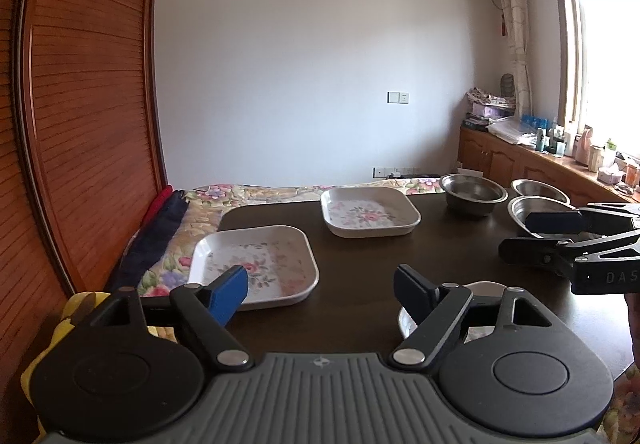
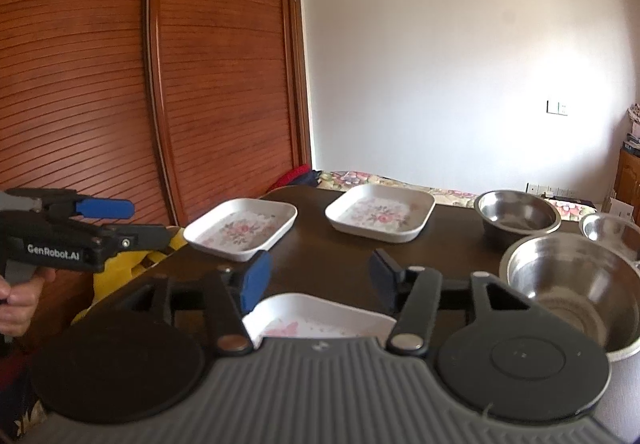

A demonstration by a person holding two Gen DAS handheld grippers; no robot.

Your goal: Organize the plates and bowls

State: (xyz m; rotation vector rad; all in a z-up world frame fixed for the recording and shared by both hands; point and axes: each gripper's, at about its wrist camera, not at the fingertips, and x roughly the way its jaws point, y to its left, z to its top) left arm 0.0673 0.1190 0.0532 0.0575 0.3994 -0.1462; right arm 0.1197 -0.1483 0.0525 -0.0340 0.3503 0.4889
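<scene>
Both claws, the left gripper and right gripper, hover with jaws apart and empty above the dark wooden table, where three white square floral plates and three steel bowls sit separately.

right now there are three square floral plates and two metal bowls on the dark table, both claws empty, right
Not quite: there are three metal bowls, not two. The right wrist view shows a far bowl, a near bowl and a third bowl at the right edge. The three floral plates and the empty left claw and right claw stand.
</scene>
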